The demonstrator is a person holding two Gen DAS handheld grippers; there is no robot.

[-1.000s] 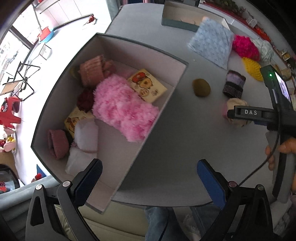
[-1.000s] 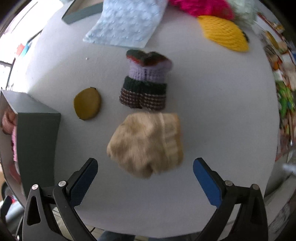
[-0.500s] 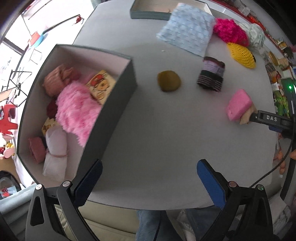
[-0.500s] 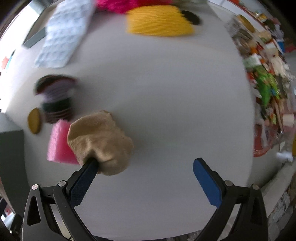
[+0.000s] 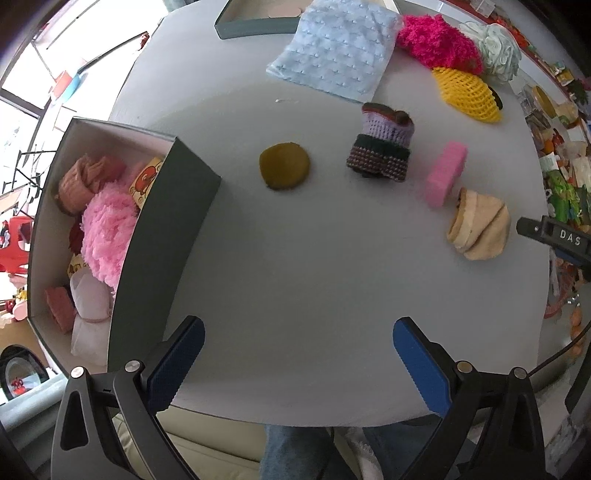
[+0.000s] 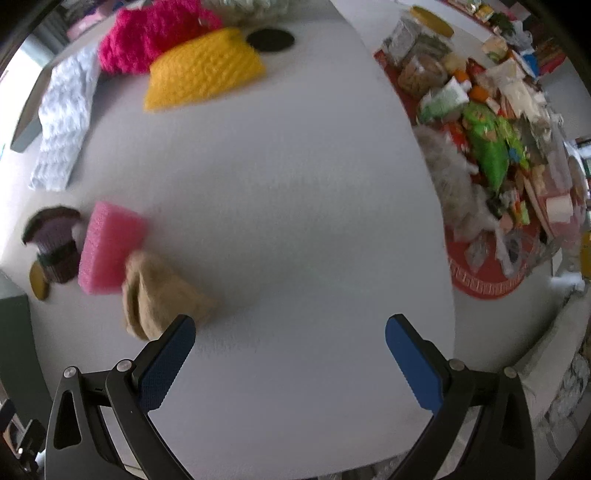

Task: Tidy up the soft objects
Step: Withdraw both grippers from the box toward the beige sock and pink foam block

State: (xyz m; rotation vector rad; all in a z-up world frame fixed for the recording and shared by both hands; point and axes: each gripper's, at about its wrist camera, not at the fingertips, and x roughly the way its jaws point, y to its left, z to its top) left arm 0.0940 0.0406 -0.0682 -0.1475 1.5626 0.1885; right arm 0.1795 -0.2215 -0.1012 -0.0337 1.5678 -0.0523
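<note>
A dark grey box (image 5: 162, 236) at the left holds several soft items, among them a fluffy pink one (image 5: 107, 236). On the grey table (image 5: 303, 266) lie an olive pad (image 5: 283, 166), a knitted purple-and-brown piece (image 5: 382, 144), a pink sponge (image 5: 445, 173) and a beige knit hat (image 5: 478, 229). My left gripper (image 5: 295, 362) is open and empty above the table's front. My right gripper (image 6: 288, 358) is open and empty; its left finger is next to the beige hat (image 6: 159, 295), beside the pink sponge (image 6: 110, 247).
At the back lie a light blue cloth (image 5: 336, 48), a magenta fluffy item (image 5: 439, 44), a yellow mesh piece (image 5: 467, 96), a pale puff (image 5: 498, 48) and a shallow lid (image 5: 255, 26). A red tray of snacks (image 6: 495, 192) sits to the right.
The left camera swung right, away from the box. The right gripper swung right off the beige hat, which was shifted and now lies by its left finger, uncovering the pink sponge.
</note>
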